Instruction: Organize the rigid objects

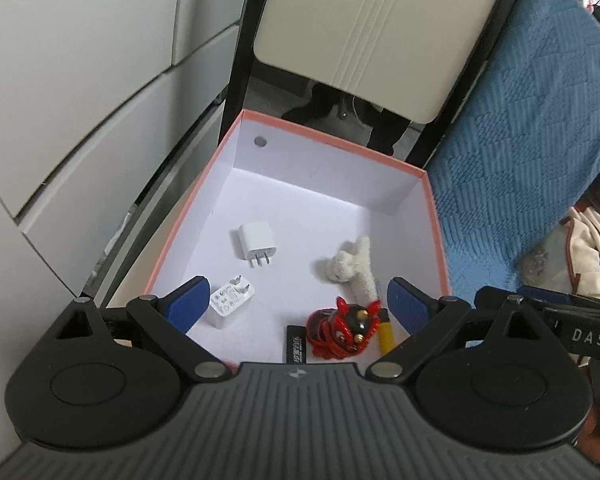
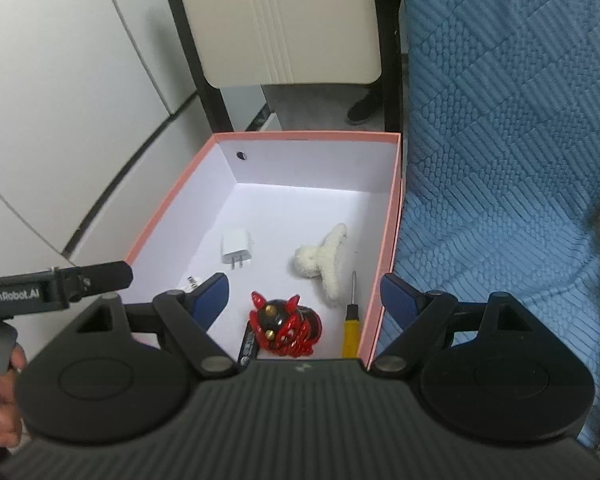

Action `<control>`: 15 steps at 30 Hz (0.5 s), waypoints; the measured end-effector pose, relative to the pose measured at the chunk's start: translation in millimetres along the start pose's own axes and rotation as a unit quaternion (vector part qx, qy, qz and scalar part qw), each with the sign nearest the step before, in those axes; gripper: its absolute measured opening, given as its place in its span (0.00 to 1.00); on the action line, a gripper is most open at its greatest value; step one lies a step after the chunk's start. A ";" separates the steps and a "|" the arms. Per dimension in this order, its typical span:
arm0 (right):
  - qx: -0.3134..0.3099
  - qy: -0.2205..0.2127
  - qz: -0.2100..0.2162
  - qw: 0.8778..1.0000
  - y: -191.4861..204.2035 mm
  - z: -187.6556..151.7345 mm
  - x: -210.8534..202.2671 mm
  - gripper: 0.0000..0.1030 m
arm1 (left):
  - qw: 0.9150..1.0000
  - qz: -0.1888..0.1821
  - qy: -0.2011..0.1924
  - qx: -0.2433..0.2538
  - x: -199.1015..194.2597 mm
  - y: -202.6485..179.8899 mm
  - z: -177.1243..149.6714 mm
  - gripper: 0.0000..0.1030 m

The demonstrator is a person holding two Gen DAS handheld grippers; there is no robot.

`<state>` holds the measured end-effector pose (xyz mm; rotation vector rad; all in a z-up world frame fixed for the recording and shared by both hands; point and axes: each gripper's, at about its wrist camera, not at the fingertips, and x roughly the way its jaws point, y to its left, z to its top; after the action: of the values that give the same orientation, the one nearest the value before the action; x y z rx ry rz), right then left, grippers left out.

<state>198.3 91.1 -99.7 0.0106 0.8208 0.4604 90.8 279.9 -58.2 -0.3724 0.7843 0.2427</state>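
We hold both the left hand-held gripper [image 1: 298, 308] and the right hand-held gripper [image 2: 304, 300] spread apart and empty above the pink box [image 2: 380, 308], where the chargers [image 1: 256, 242], red figurine [image 2: 286, 330] and screwdriver [image 2: 351, 330] lie gathered.

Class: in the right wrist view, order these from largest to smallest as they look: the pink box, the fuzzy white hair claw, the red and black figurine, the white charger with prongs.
1. pink box
2. fuzzy white hair claw and red and black figurine: look alike; the figurine lies nearer the camera, so unranked
3. white charger
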 end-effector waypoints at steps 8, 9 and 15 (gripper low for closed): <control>-0.012 -0.024 0.011 1.000 -1.7 -19.8 -48.7 0.82 | 1.000 0.000 -0.019 0.005 -44.1 -17.9 -24.1 0.95; -0.013 -0.026 0.012 1.000 -1.6 -22.3 -53.3 0.82 | 1.000 0.000 -0.020 0.006 -48.0 -20.0 -26.8 0.94; -0.015 -0.036 0.014 0.999 -3.9 -37.5 -77.5 0.82 | 0.999 0.001 -0.030 0.013 -70.7 -29.7 -43.7 0.95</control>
<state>127.6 50.4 -71.7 0.0112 0.7436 0.4967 24.7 229.6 -28.4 -0.3391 0.7282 0.2436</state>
